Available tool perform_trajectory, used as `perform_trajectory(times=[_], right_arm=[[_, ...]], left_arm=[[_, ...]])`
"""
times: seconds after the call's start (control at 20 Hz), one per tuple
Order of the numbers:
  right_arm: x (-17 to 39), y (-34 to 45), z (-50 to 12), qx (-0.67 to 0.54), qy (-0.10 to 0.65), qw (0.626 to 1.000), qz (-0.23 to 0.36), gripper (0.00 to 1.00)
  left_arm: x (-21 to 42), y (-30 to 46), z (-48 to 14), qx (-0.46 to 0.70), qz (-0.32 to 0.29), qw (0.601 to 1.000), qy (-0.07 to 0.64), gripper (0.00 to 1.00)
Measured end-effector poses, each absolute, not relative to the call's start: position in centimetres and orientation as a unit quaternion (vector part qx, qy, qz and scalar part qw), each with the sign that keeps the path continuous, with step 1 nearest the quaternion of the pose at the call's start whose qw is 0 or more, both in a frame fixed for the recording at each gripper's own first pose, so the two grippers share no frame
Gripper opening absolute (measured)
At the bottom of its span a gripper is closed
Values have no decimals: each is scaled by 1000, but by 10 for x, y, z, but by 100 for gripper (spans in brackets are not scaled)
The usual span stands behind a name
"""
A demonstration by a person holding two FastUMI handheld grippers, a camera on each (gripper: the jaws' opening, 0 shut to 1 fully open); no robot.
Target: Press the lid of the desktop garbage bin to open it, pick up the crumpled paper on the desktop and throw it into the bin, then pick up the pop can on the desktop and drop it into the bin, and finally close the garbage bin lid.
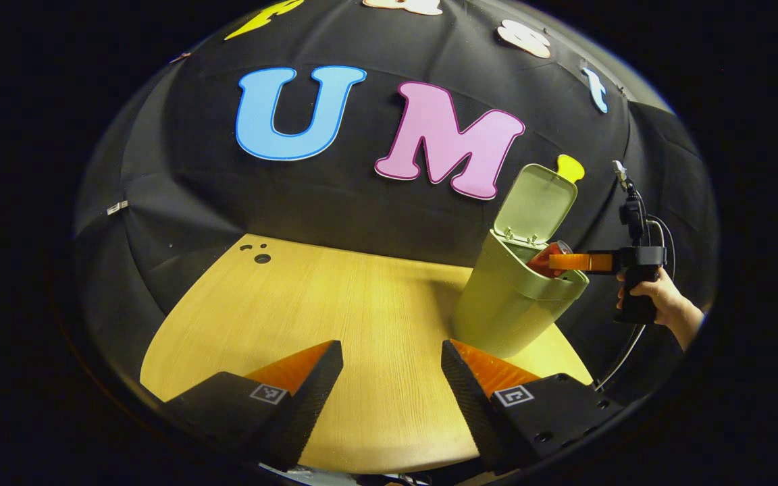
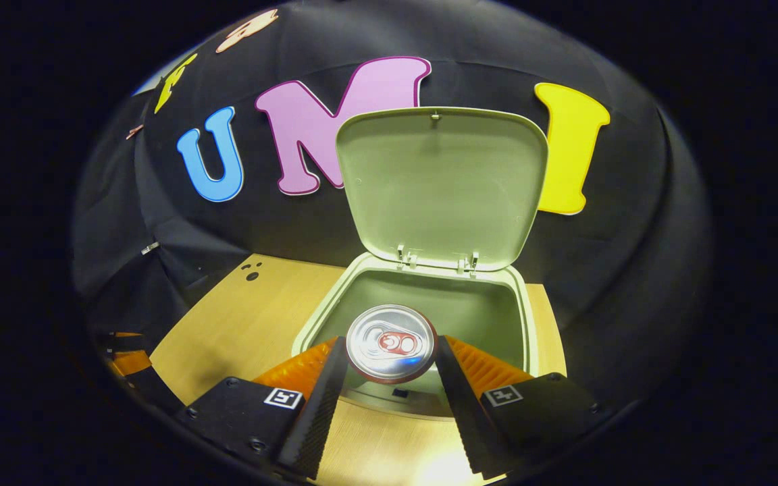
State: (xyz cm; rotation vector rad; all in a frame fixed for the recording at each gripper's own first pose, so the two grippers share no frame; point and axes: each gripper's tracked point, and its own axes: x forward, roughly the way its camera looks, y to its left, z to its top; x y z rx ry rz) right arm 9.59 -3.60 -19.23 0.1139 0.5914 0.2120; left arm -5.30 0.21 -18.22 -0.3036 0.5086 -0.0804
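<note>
The pale green bin (image 1: 507, 307) stands on the wooden table's right side with its lid (image 1: 536, 202) raised. In the right gripper view my right gripper (image 2: 390, 368) is shut on the pop can (image 2: 391, 343), whose silver top faces the camera, right at the front rim of the bin's opening (image 2: 429, 304), below the upright lid (image 2: 439, 185). From the left gripper view the red can (image 1: 546, 258) tilts over the bin's mouth, held by the right gripper (image 1: 568, 262) and a hand (image 1: 659, 297). My left gripper (image 1: 392, 368) hangs open over bare table, left of the bin.
The wooden table (image 1: 335, 304) has small round holes (image 1: 258, 253) at its far left corner. Black cloth walls close the booth behind and beside it. A cable (image 1: 625, 358) hangs from the right gripper past the table's right edge.
</note>
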Motion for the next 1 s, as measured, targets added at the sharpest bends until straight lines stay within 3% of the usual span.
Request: perform_trajectory(times=[0.05,0.7,0.75,0.85,1.0], right_arm=[[98,-37,-192,52,292,949,108,82],[103,-27,-197,82,302,942,125,83],[104,-28,-197,81,302,942,124,77],[104,-31,-195,76,299,944,119,88],[104,-33,-192,77,296,945,112,91]], left_arm=[[-52,3,-182,-150,-39,956,250,95],[-50,4,-184,-147,-36,955,254,95],[-50,4,-184,-147,-36,955,254,95],[-50,5,-183,-147,-37,956,253,95],[-50,5,-182,-146,-37,956,253,97]])
